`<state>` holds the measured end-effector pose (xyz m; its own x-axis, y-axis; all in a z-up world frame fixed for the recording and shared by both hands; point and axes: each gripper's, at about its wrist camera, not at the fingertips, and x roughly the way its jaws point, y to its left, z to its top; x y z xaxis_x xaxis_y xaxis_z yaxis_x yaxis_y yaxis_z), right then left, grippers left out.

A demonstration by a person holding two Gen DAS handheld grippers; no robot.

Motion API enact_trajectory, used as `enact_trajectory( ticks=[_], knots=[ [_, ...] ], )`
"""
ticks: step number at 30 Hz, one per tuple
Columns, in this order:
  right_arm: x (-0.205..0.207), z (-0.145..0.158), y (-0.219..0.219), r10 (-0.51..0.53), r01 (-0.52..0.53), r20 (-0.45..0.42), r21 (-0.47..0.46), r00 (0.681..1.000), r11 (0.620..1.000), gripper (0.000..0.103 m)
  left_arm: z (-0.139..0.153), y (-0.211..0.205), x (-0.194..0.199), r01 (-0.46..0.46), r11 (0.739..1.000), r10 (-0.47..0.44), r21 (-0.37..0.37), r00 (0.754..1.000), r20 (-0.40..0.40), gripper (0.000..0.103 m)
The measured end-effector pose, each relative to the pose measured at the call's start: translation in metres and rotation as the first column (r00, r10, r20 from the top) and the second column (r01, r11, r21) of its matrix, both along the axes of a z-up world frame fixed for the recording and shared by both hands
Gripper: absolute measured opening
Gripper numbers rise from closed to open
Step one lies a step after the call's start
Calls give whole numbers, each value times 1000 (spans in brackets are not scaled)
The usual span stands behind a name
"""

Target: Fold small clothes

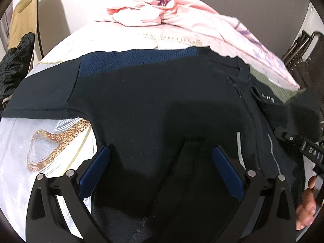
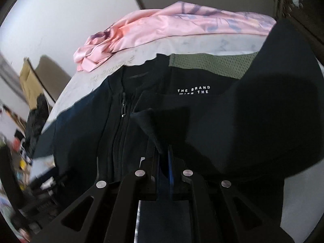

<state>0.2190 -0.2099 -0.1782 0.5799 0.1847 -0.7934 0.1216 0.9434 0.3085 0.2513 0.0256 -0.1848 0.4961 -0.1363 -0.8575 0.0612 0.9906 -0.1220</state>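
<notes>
Left wrist view: dark jacket [image 1: 154, 101] spread flat on the bed [image 1: 18, 141] for folding; left tool [image 1: 161, 170] hovers above it, jaws wide apart, holding nothing. Right wrist view: right tool [image 2: 162, 158], jaws closed, pinches the jacket's edge, lifting that side, probably to fold it inward.

- A pink satin cloth [image 1: 162, 12] lies bunched at the far end of the bed [image 1: 24, 133].
- The bed's white cover carries a glittery gold loop print [image 1: 58, 139] and gold lettering [image 1: 170, 37].
- A tan cardboard sheet [image 1: 23, 18] leans against the white wall [image 1: 85, 2] at far left.
- A crumpled black bag [image 1: 14, 66] sits beside the cardboard.
- A dark metal fitting [image 1: 301, 48] stands at far right.
</notes>
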Motion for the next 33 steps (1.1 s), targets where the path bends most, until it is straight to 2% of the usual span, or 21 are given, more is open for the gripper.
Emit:
enact_trajectory(
  ticks=[2, 5, 8, 10, 12, 14, 17, 20, 22, 23, 24, 26, 27, 29, 31, 33],
  knots=[
    [-5, 3, 1, 36, -36, 16, -9, 999, 999, 15, 2, -5, 2, 20, 999, -20, -33, 999, -25, 98],
    [-18, 10, -2, 94, -95, 50, 11, 994, 995, 32, 11, -21, 14, 66, 984, -81, -165, 993, -84, 98],
    [-41, 21, -14, 103, -100, 107, -32, 989, 994, 33, 18, -41, 28, 107, 955, -145, -278, 982, -119, 98],
    [-57, 31, -28, 71, -64, 165, -46, 984, 997, 33, 19, -63, 39, 141, 938, -195, -318, 970, -143, 98],
    [-70, 44, -54, -25, 35, 241, -38, 970, 999, 33, 17, -86, 48, 176, 938, -231, -298, 960, -161, 98],
    [-80, 52, -83, -125, 123, 280, 21, 952, 992, 33, 12, -105, 55, 191, 942, -246, -276, 952, -181, 98],
    [-96, 48, -127, -266, 222, 292, 175, 919, 959, 35, 11, -121, 58, 206, 938, -263, -281, 946, -187, 98],
    [-105, 32, -155, -345, 262, 276, 294, 897, 919, 35, 15, -131, 58, 212, 943, -260, -257, 950, -172, 97],
    [-109, 26, -165, -363, 272, 253, 333, 897, 903, 35, 16, -136, 58, 210, 950, -254, -233, 950, -181, 90],
    [-108, 24, -167, -366, 273, 243, 344, 898, 898, 35, 17, -138, 57, 207, 953, -249, -219, 950, -186, 79],
    [-105, 22, -167, -371, 278, 246, 344, 895, 897, 35, 21, -138, 55, 200, 958, -239, -207, 953, -186, 72],
    [-106, 22, -167, -386, 298, 262, 319, 884, 900, 35, 27, -137, 50, 227, 923, -294, -311, 937, -190, 64],
    [-108, 22, -169, -398, 309, 267, 318, 878, 896, 35, 30, -137, 46, 221, 917, -296, -333, 935, -193, 65],
    [-108, 18, -174, -423, 326, 259, 344, 869, 881, 35, 30, -140, 44, 218, 923, -290, -317, 936, -200, 67],
    [-109, 15, -177, -435, 332, 250, 366, 865, 869, 35, 22, -143, 48, 201, 932, -275, -300, 934, -227, 69],
    [-109, 17, -176, -434, 333, 256, 356, 864, 873, 35, 13, -141, 53, 173, 930, -258, -325, 935, -242, 70]
  ],
)
